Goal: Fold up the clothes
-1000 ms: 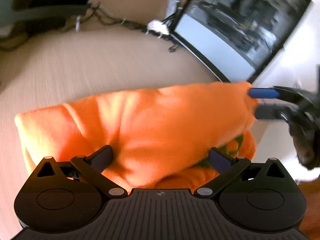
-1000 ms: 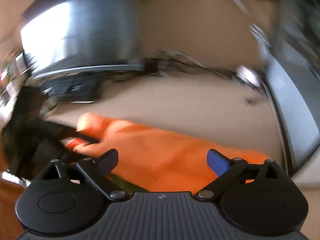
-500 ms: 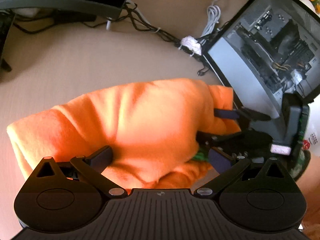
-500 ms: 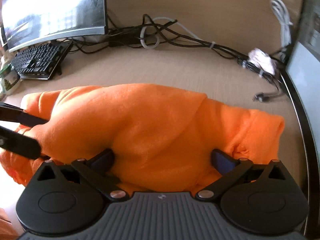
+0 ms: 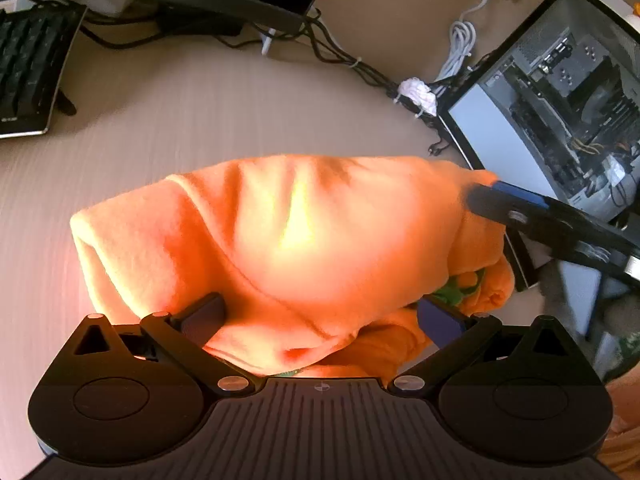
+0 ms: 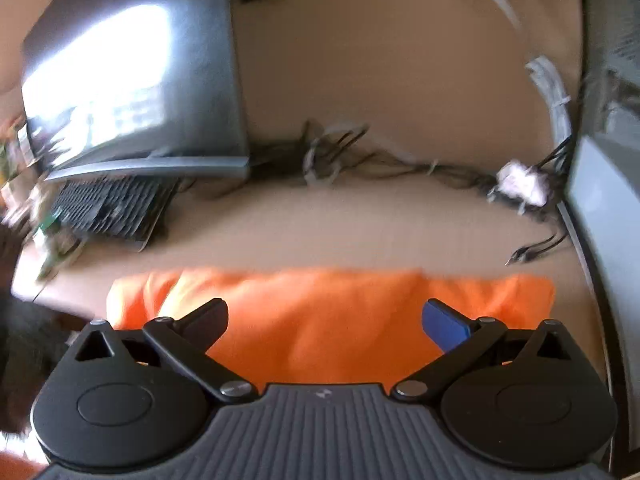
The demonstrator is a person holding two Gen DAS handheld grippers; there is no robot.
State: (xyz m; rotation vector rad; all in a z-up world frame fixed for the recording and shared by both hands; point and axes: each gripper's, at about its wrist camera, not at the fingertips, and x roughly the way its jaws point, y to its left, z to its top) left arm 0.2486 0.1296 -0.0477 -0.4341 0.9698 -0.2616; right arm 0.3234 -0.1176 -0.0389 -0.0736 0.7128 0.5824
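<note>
Desk [image 5: 208, 120]: pale wood-grain top that fills both views and carries everything else; a tan wall rises behind it in the right wrist view.
Monitor [image 6: 132, 84]: wide curved screen at the back left, glaring with reflected light; no writing legible on it.
Computer case [image 5: 568, 92]: glass-sided tower at the right edge of the desk, boards and coloured cables visible inside; no brand readable.
Orange garment [image 5: 304, 240]: soft fleece bundle, folded over into a thick mound near the front edge of the desk, a bit of green showing at its right end. In the right wrist view it lies as a low orange band [image 6: 320, 320] across the desk.
Keyboard [image 5: 24, 68]: black, far left, partly under the monitor; key legends too blurred to read.
Cables [image 5: 348, 64]: black tangle along the back of the desk, a white coil and a white knot near the case.
Left gripper [image 5: 320, 316]: fingers spread wide, the near fold of the garment bulging between them; not clamped on it.
Right gripper [image 6: 324, 316]: fingers spread wide above the garment, pinching nothing. Seen from the left wrist it [image 5: 500, 200] touches the garment's right end.
Writing: none legible anywhere; the right wrist view is motion-blurred.
</note>
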